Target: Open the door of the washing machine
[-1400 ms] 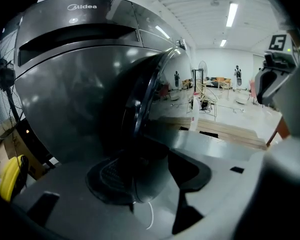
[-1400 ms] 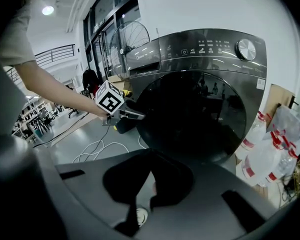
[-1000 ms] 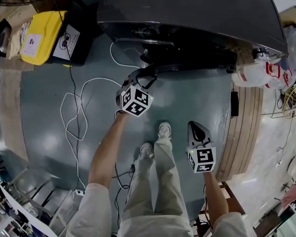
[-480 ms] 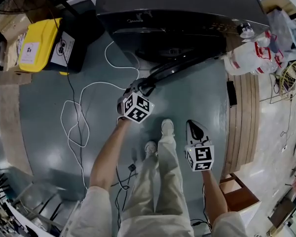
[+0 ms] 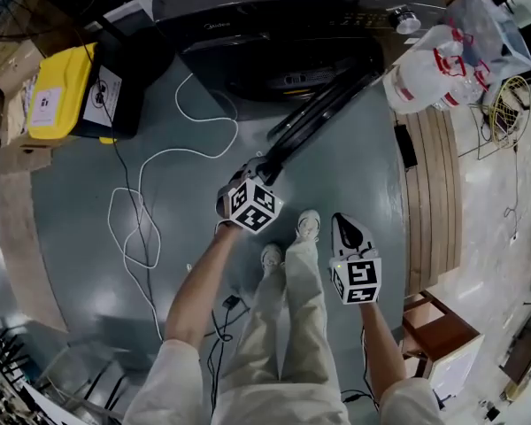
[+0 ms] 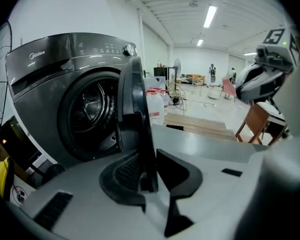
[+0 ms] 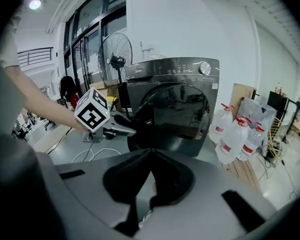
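In the head view the front-loading washing machine (image 5: 274, 25) stands at the top of the picture, its dark round door (image 5: 323, 109) swung well out from the front and running slantwise down toward the person; the left gripper (image 5: 262, 166) is at the door's free end, the right gripper (image 5: 344, 223) hangs apart from it beside the person's shoes (image 5: 308, 226), and a white cable (image 5: 142, 202) loops over the grey floor near a yellow box (image 5: 57, 78). In the left gripper view the door's edge (image 6: 135, 109) stands upright between the jaws, which have just been closing and now seem to pinch it, though the dark pads make contact hard to confirm; the steel drum (image 6: 92, 111) shows in the open mouth behind. In the right gripper view the right gripper's jaws meet at their tips with nothing between them; ahead is the door (image 7: 175, 119), the left gripper (image 7: 121, 129) at its rim; water jugs (image 7: 235, 134) stand to the right.
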`<action>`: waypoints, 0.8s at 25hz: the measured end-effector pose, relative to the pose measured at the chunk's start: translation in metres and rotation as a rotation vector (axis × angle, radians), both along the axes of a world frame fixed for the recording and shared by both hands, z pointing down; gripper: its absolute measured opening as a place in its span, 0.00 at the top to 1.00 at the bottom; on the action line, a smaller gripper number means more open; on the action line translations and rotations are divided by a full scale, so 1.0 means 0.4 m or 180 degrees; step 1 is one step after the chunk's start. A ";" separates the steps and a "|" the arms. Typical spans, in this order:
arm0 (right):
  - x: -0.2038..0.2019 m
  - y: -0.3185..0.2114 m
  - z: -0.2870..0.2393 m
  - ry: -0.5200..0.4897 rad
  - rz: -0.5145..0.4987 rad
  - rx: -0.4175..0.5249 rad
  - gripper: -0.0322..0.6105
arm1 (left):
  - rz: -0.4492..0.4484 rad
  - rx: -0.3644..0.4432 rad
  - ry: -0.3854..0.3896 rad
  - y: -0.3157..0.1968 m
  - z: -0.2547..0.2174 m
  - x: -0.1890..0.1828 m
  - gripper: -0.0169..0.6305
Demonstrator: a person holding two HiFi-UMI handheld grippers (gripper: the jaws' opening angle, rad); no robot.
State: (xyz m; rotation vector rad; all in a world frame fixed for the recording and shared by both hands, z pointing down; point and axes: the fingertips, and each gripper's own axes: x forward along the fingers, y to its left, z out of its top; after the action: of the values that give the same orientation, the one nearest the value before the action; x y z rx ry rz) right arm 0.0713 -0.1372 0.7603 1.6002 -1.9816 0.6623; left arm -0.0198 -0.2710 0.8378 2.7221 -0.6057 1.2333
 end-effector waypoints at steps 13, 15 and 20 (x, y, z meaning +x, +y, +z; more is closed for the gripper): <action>0.130 0.185 -0.026 0.0006 0.0377 -0.0040 0.95 | 0.0159 -0.0297 0.0086 0.217 -0.010 0.157 0.82; 0.158 0.212 -0.030 -0.0003 0.0427 -0.0033 0.95 | 0.0201 -0.0308 0.0080 0.252 -0.012 0.190 0.81; 0.230 0.291 -0.025 -0.0020 0.0572 -0.0056 0.95 | 0.0286 -0.0379 0.0098 0.333 -0.007 0.282 0.80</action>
State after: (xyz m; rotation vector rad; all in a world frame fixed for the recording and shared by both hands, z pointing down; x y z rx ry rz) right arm 0.1634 -0.0208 0.7503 1.7818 -1.8452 0.7513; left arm 0.0932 -0.1377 0.8350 2.6902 -0.3970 1.2027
